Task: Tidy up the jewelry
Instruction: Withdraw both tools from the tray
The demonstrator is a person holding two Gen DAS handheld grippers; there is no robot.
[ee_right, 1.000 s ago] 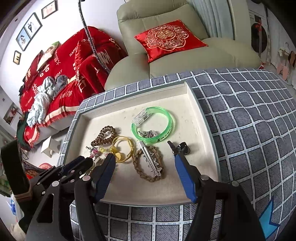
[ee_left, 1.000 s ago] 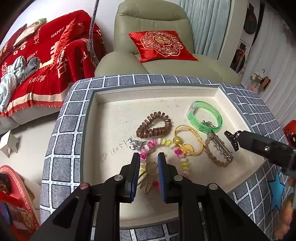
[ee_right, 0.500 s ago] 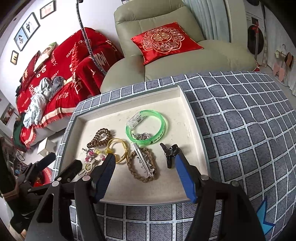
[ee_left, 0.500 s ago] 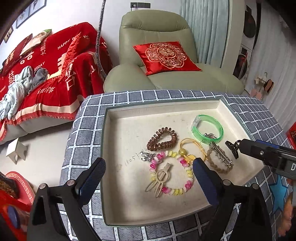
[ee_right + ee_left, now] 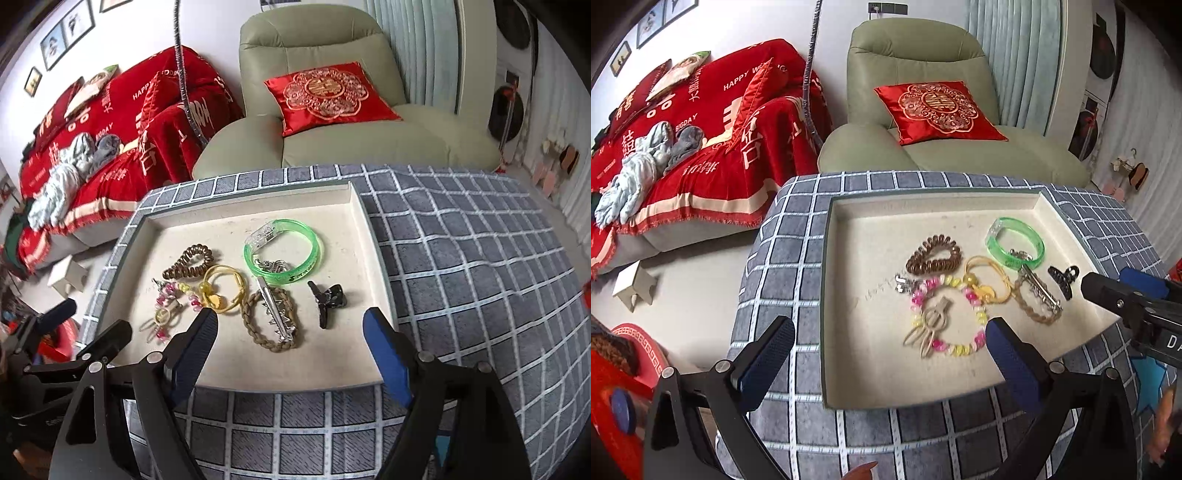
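A cream tray (image 5: 871, 236) with a grey rim holds the jewelry. My left gripper (image 5: 888, 345) hangs wide open over its near edge, gripping nothing. Just ahead of it a beige hair clip (image 5: 931, 325) lies inside a pink and yellow bead bracelet (image 5: 977, 314). My right gripper (image 5: 290, 330) is over the tray's near right side, its jaws opening and pressing on nothing. A black claw clip (image 5: 328, 299) lies on the tray just beyond its fingers. A braided brown band (image 5: 271, 317) with a silver clip lies beside it.
Also in the tray are a green bangle (image 5: 282, 251), a yellow hair tie (image 5: 223, 290) and a brown coil tie (image 5: 188, 260). The tray sits on a grey checked cloth (image 5: 461, 258). An armchair (image 5: 923, 110) and a red-draped sofa (image 5: 701, 129) stand behind.
The left gripper opened, left the beige hair clip inside the bead bracelet and drew back and up. The black claw clip came off the right gripper's fingertip and now lies in the tray.
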